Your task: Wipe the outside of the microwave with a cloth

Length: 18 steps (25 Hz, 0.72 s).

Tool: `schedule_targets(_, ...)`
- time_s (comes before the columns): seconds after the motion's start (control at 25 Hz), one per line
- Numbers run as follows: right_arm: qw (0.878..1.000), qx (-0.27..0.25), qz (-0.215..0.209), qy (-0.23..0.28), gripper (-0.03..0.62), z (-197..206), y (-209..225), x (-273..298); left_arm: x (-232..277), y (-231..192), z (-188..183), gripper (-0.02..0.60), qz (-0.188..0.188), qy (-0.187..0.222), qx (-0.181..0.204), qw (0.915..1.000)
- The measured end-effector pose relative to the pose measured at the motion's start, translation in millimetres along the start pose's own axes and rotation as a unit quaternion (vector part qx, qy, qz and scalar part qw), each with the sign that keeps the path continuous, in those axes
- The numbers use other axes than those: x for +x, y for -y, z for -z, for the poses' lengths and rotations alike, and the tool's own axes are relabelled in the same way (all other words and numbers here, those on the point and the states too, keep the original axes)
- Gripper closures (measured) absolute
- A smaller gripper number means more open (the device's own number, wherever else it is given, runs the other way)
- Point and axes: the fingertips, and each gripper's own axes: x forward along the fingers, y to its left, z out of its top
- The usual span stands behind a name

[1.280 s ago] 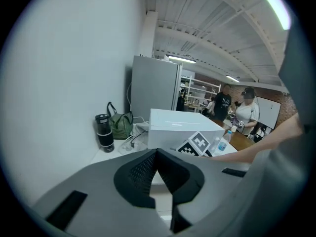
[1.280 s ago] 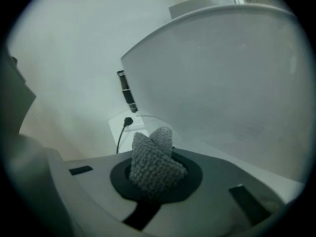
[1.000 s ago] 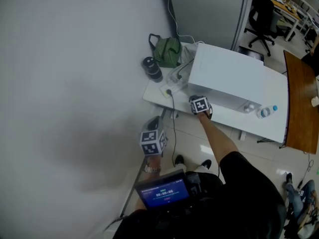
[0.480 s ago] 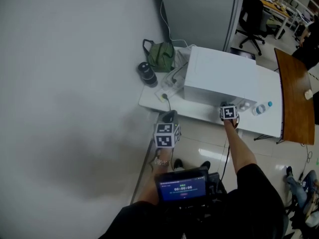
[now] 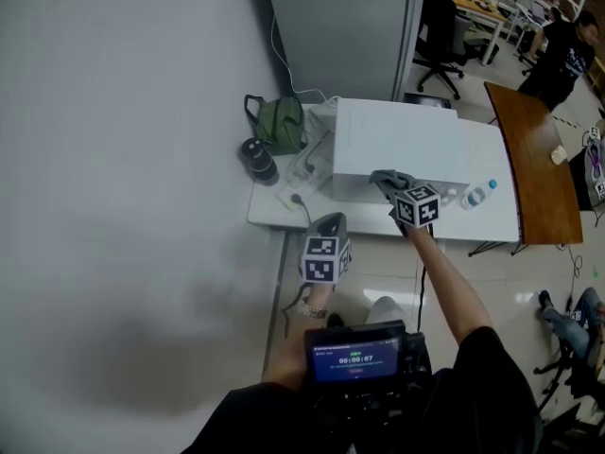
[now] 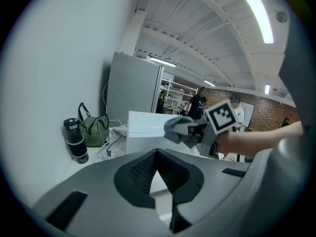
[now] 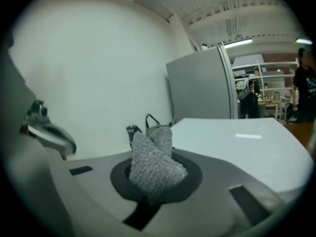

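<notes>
One grey cloth [image 7: 154,164] is clamped in the right tongs [image 7: 153,181], its bottom end hidden inside them. It is by the front top edge of the white microwave [image 5: 397,140] on the worktop [image 5: 496,218]. The left tongs [image 6: 157,157] are together and empty.

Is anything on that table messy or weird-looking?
Nothing is spilled or broken. The messiest spot is the loose tangle of cables between the green bag and the microwave. A water bottle beside the microwave seems to lie on its side, though it's too small to be sure.
</notes>
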Motion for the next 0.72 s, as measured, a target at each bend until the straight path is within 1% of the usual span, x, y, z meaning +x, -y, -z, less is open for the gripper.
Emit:
schedule_targets(0.04, 1.0, 0.003, -0.016, 0.007, 0.579, -19.9, -3.4, 7.0, 3.5, -0.9, 3.6, 0.583, 0.003, -0.005, -0.004, 1.0)
schedule_targets(0.08, 1.0, 0.007, -0.026, 0.001, 0.579, -35.2, 0.5, 16.0, 6.7, -0.4, 6.4, 0.584, 0.006, -0.007, -0.008, 0.9999)
schedule_targets(0.12, 0.999, 0.014, -0.03, -0.015, 0.579, -46.6, 10.4, 27.1, 9.4, 0.3, 8.4, 0.584, 0.007, -0.009, -0.011, 0.9999)
schedule_targets(0.2, 0.996, 0.048, -0.029, -0.063, 0.579, -63.9, 39.3, 55.1, 15.5, -2.4, 9.8, 0.583, 0.003, -0.009, -0.012, 0.9999)
schedule_targets(0.24, 0.994, 0.068, -0.028, -0.084, 0.579, -73.3, 53.9, 71.5, 19.4, -7.0, 8.8, 0.584, -0.003, -0.01, -0.01, 0.9999)
schedule_targets(0.32, 0.988, 0.093, -0.042, -0.116, 0.579, -93.3, 72.9, 106.9, 28.7, -20.1, 4.5, 0.584, -0.022, -0.012, -0.007, 0.9997)
schedule_targets(0.4, 0.983, 0.093, -0.058, -0.15, 0.579, -106.5, 83.8, 141.6, 37.4, -31.7, -3.1, 0.584, -0.043, -0.014, -0.008, 0.999)
schedule_targets(0.52, 0.97, 0.083, -0.069, -0.217, 0.579, -101.7, 95.6, 187.9, 48.7, -44.1, -16.1, 0.584, -0.073, -0.011, -0.015, 0.9971)
schedule_targets(0.6, 0.96, 0.079, -0.076, -0.256, 0.58, -87.6, 101.6, 212.2, 54.7, -50.0, -22.8, 0.584, -0.089, -0.013, -0.013, 0.9959)
schedule_targets(0.72, 0.949, 0.068, -0.07, -0.299, 0.579, -63.7, 119.5, 229.6, 67.2, -51.9, -28.4, 0.584, -0.103, -0.017, -0.007, 0.9946)
